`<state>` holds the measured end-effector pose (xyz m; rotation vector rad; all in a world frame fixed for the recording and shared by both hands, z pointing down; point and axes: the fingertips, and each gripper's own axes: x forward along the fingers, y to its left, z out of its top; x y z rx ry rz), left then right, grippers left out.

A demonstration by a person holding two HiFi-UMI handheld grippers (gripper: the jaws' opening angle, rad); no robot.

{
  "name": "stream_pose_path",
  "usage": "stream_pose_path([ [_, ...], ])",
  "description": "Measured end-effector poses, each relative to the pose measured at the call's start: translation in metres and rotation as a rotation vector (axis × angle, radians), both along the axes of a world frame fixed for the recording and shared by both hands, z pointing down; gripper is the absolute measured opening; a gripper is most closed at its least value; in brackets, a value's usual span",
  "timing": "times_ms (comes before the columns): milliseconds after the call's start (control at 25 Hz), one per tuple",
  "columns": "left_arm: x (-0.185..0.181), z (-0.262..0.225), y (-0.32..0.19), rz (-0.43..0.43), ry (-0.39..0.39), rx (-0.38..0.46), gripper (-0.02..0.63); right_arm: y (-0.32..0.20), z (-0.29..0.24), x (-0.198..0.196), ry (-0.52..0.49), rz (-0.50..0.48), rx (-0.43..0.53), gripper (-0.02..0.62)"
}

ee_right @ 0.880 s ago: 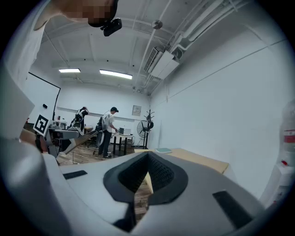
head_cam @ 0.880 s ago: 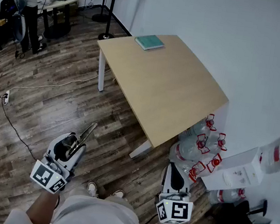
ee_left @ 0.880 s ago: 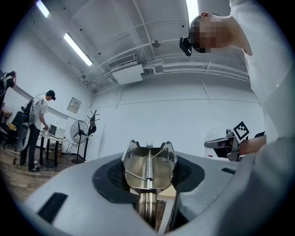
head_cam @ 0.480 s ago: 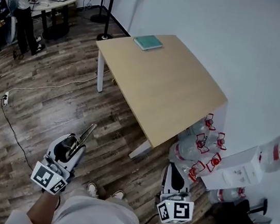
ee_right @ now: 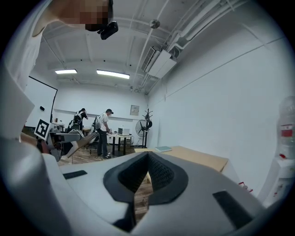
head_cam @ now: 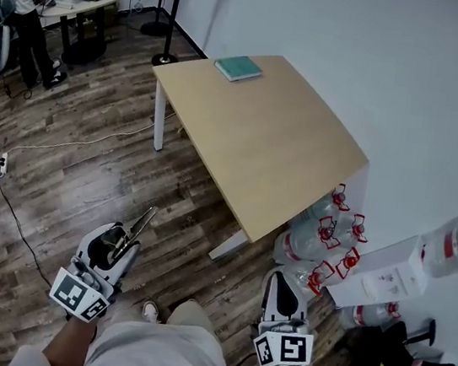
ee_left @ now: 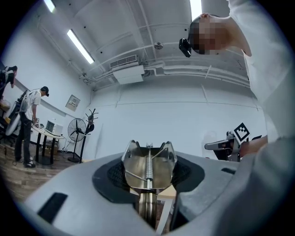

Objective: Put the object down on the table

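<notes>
- L gripper (head_cam: 120, 243) was clamped on a metal spring tool (ee_left: 148, 166); in head view the tool's long end stuck out past the jaws, angled twd the table (head_cam: 261, 140).
- Tool was held low over the wood floor (head_cam: 85, 173), well apart from the table and not on it yet.
- R gripper (head_cam: 281, 284) had jaws together, nothing betw them.
- On the table's far corner lay a teal book (head_cam: 237, 68); water bottles (head_cam: 314, 242) sat on the floor by its near end.
</notes>
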<state>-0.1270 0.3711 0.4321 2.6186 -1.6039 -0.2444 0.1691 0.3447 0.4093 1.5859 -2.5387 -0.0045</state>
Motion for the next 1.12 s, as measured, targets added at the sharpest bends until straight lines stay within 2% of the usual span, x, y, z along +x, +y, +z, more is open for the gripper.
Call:
stream_pose_path([
  [160, 0.000, 0.004, -0.010, 0.010, -0.007, -0.010, 0.198, -0.015, 0.011, -0.001, -0.001, 0.005, -0.022, -0.002],
  [480, -0.013, 0.018, -0.058, -0.023, -0.013, -0.045, 0.198, -0.082, 0.027, -0.028, -0.006, -0.063, -0.045, -0.003],
  [800, -0.005, 0.013, -0.157, -0.027, -0.023, -0.054, 0.198, -0.197, 0.028, -0.039, -0.015, -0.110, -0.044, -0.002],
  [1120, 0.022, -0.005, -0.260, -0.037, -0.034, -0.055, 0.198, -0.307, 0.028, -0.018, -0.051, -0.152, -0.059, -0.002],
])
